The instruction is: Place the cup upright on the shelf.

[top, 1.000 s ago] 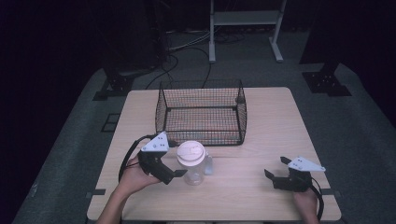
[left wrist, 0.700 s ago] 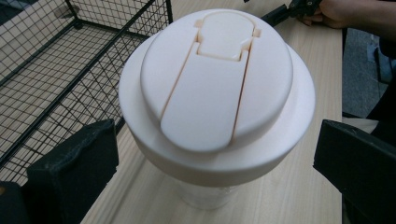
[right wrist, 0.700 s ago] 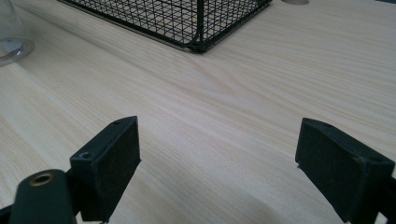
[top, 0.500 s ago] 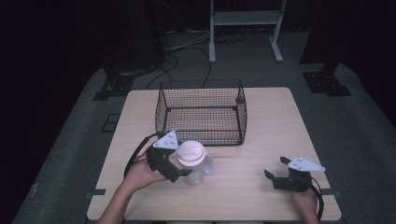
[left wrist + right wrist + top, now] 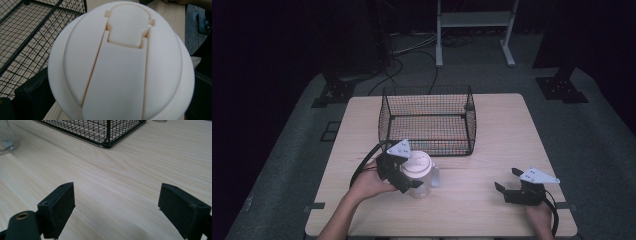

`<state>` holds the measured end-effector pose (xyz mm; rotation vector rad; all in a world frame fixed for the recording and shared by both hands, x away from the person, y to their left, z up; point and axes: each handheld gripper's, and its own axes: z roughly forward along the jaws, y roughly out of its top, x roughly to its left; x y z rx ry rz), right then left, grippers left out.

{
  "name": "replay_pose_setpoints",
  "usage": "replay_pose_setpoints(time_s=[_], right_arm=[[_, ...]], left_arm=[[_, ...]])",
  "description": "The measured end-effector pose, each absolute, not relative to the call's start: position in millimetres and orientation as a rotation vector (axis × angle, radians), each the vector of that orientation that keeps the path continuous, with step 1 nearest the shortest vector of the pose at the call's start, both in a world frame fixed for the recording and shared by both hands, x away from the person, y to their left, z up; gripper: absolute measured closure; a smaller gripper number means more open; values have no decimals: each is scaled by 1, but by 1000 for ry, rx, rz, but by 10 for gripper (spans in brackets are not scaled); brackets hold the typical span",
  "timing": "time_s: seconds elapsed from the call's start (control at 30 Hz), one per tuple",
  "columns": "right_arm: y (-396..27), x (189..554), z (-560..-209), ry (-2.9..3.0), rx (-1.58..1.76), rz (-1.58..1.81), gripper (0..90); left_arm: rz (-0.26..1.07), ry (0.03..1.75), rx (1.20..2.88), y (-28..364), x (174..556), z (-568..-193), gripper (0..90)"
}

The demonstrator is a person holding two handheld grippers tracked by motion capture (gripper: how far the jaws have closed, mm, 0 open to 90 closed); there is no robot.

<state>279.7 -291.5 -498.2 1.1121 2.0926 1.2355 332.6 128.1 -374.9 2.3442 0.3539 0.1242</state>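
Observation:
A clear plastic cup (image 5: 428, 186) with a white domed lid (image 5: 418, 164) stands on the wooden table (image 5: 502, 145), just in front of a black wire basket (image 5: 427, 132). My left gripper (image 5: 414, 176) is at the cup's left side, held by a hand. In the left gripper view the lid (image 5: 122, 62) sits between the two black jaws, which stand wide apart on either side of it, and whether they touch it is hidden. My right gripper (image 5: 507, 179) rests open near the table's front right, with bare wood between its fingers (image 5: 58, 207). The cup's clear base (image 5: 7, 141) lies far to its left.
The wire basket (image 5: 100, 130) has nothing in it and stands at the table's middle back, its mesh (image 5: 27, 32) close beside the lid. Black cables trail from both grippers. Beyond the table are grey floor, stand feet and a white frame (image 5: 474, 20).
My left gripper has moved right and slightly forward, so that its jaws now lie on both sides of the cup's lid. The right gripper has stayed where it was.

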Motion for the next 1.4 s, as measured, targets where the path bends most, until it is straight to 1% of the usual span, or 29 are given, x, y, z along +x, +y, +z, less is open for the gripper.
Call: replay_pose_setpoints(time_s=[0.13,0.33,0.77,0.97,1.4], right_arm=[[-292,280,-498,2092,1112,1237,129],[-292,280,-498,2094,1111,1236,129],[-292,280,-498,2095,1109,1239,129],[-292,280,-498,2094,1111,1241,129],[-292,280,-498,2095,1106,1239,129]], left_arm=[[117,351,2358,125,334,-374,0],[112,345,2383,122,336,-371,45],[98,356,2457,117,337,-365,50],[107,365,2466,114,338,-362,51],[183,339,2513,104,342,-330,51]])
